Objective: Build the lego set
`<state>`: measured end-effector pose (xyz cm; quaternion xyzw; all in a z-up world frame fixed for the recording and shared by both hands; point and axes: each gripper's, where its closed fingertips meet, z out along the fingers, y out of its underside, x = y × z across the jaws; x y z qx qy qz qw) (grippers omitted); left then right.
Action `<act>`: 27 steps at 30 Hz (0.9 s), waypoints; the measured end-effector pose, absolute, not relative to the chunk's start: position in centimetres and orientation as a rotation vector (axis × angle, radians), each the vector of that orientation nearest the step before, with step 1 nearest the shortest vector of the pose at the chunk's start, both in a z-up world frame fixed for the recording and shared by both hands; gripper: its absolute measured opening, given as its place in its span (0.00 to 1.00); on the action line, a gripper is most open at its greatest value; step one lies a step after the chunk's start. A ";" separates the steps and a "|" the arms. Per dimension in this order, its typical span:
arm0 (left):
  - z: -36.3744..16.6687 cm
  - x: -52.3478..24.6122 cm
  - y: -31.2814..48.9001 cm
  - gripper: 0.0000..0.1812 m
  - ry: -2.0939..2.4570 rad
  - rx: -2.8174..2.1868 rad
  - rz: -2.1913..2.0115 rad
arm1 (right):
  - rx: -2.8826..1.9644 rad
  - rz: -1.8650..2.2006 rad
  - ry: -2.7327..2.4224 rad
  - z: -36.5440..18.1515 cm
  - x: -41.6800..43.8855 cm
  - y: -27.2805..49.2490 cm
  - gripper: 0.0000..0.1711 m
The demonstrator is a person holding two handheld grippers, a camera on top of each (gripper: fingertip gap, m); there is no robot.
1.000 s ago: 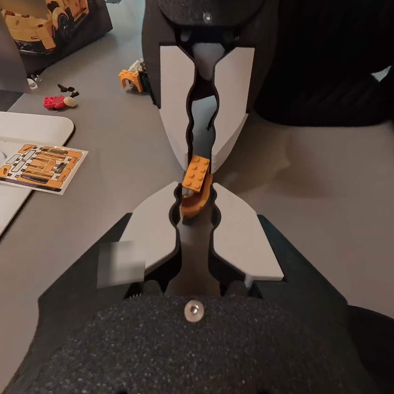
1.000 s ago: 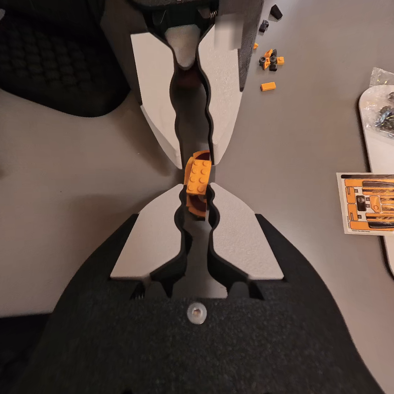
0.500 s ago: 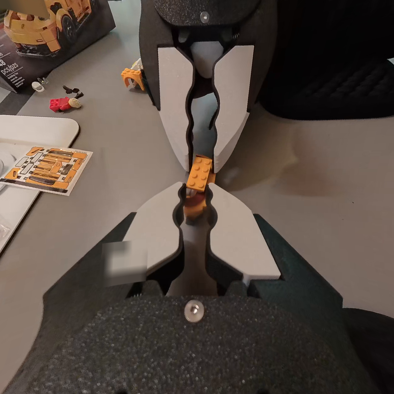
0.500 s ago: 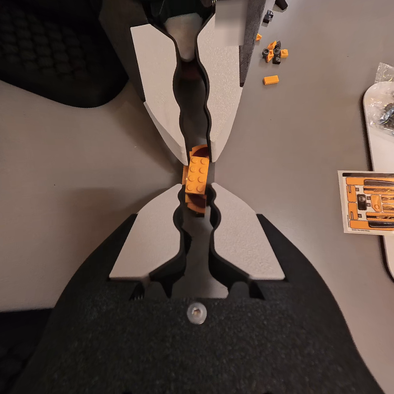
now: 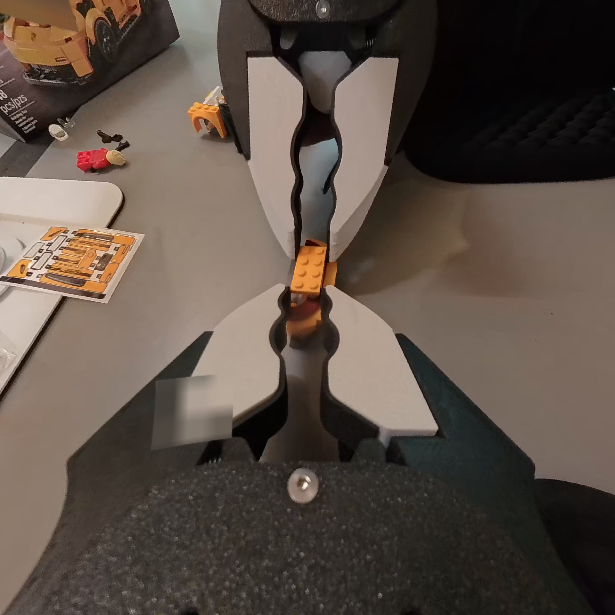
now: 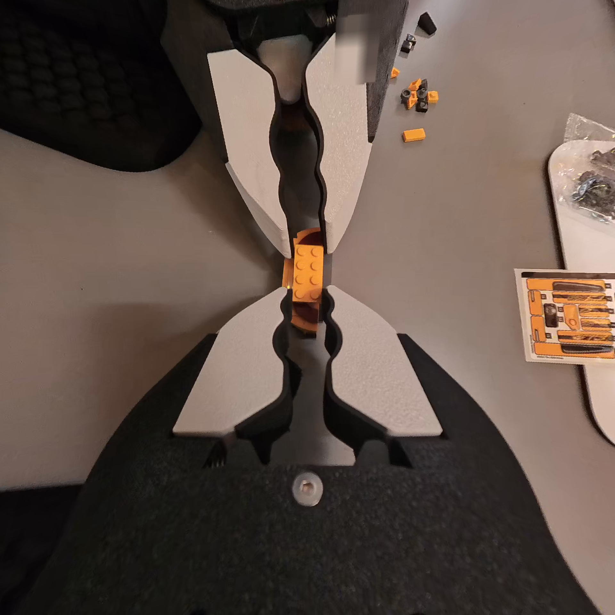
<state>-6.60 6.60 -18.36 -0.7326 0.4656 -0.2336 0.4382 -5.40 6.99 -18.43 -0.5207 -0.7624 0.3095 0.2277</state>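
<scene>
An orange 2x4 brick (image 5: 307, 269) lies studs-up along an orange wheel arch piece (image 5: 302, 321), held above the grey table. My left gripper (image 5: 304, 293) is shut on the arch's near end. My right gripper (image 5: 312, 248) faces it tip to tip and is shut on the brick's far end. In the right wrist view the brick (image 6: 307, 269) sits between my right gripper (image 6: 306, 293) and my left gripper (image 6: 306, 248), with the arch (image 6: 304, 319) showing under it at both ends.
A set box (image 5: 66, 50), red figure part (image 5: 95, 159) and a second orange arch (image 5: 206, 116) lie at far left. A sticker sheet (image 5: 73, 259) rests on a white tray (image 5: 66, 199). Loose small pieces (image 6: 419, 95) and a parts bag (image 6: 592, 186) are right. A black chair (image 5: 532, 116) stands behind.
The brick was tilted over the arch; now it lies straight along it. Both grippers stayed shut, tip to tip.
</scene>
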 end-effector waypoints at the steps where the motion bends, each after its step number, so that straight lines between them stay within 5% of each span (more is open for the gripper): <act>1: -18.4 -6.6 6.6 0.09 1.158 -1.820 -0.582 | -1.432 0.848 -2.103 -18.5 -5.4 7.0 0.10; 12: -18.8 -6.8 6.2 0.19 1.206 -1.823 -0.570 | -1.410 0.839 -2.105 -18.3 -5.3 7.0 0.11; 27: -19.0 -6.5 6.2 0.13 1.251 -1.782 -0.496 | -1.405 0.850 -2.093 -18.4 -5.5 6.9 0.10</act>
